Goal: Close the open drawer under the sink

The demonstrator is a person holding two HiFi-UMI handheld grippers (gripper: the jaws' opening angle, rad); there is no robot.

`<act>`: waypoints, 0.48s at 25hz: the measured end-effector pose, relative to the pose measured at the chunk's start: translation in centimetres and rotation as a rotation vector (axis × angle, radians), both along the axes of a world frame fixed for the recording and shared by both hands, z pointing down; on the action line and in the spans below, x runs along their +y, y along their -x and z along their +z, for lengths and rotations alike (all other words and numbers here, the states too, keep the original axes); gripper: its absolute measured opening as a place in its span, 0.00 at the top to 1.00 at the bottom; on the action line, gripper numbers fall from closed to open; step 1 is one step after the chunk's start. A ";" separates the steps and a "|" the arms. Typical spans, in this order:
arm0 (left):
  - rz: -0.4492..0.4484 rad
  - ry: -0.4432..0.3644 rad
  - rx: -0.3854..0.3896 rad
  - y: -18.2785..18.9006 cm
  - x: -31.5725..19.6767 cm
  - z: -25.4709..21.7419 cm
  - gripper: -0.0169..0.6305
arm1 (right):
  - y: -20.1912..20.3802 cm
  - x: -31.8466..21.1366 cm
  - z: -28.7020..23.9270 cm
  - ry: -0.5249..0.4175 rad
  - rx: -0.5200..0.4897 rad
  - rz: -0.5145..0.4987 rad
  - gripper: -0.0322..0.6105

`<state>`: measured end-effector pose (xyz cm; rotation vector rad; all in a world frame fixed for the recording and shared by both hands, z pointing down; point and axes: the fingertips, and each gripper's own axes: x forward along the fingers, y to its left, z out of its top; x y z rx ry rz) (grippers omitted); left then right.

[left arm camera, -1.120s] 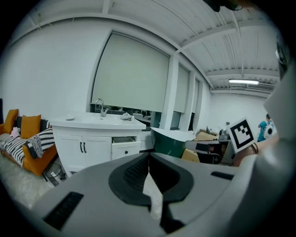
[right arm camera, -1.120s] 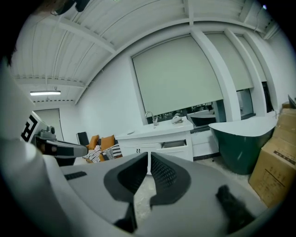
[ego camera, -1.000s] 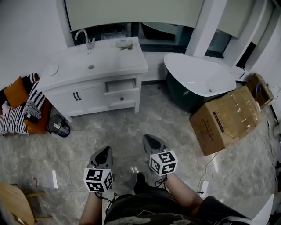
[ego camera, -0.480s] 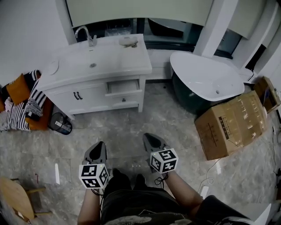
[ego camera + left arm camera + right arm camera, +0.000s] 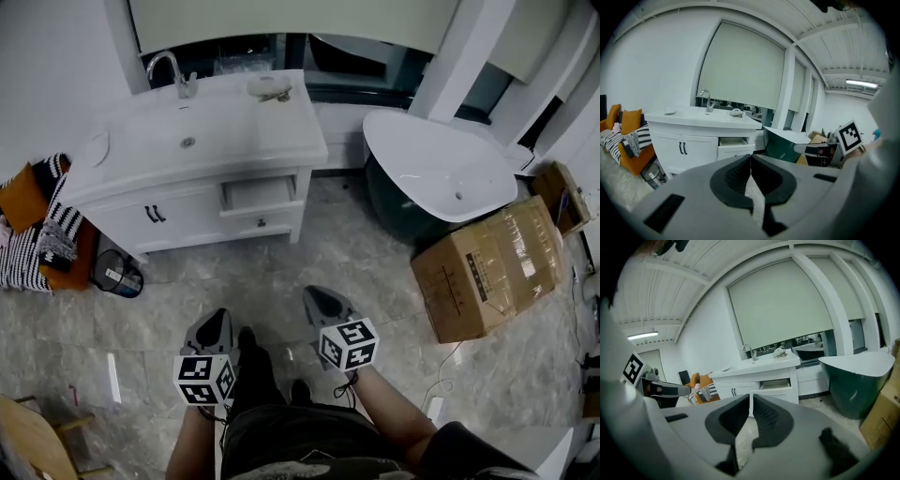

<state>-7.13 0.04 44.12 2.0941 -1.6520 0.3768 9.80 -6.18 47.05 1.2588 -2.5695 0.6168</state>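
The white vanity [image 5: 202, 141] with sink and tap stands against the far wall. Its top right drawer [image 5: 258, 194] is pulled partly out; the drawer [image 5: 733, 141] also shows in the left gripper view, and the drawer [image 5: 776, 384] in the right gripper view. Both grippers hang over the marble floor, well short of the vanity and pointing toward it. My left gripper [image 5: 221, 321] is shut with nothing in it, its pads meeting at the tips [image 5: 750, 157]. My right gripper [image 5: 317, 296] is also shut and empty [image 5: 751, 400].
A white-topped dark bathtub [image 5: 431, 169] stands right of the vanity, with a cardboard box [image 5: 492, 267] in front of it. An orange seat with striped cloth [image 5: 42, 234] and a small bin [image 5: 117, 274] sit at the left. A wooden stool [image 5: 28, 436] is at bottom left.
The person has stepped toward the vanity, one leg coming forward between the grippers. Both grippers travelled along with the person and stayed shut.
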 end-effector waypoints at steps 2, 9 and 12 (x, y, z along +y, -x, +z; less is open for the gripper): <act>0.012 0.019 0.013 0.8 -1.9 1.0 0.95 | 0.7 -1.7 0.8 0.008 0.027 0.024 0.90; 0.084 0.088 0.018 4.7 -9.8 5.0 0.95 | 5.7 -8.5 5.4 0.067 0.091 0.080 0.89; 0.100 0.123 0.024 6.4 -12.8 7.2 0.95 | 8.0 -11.6 8.2 0.100 0.124 0.091 0.89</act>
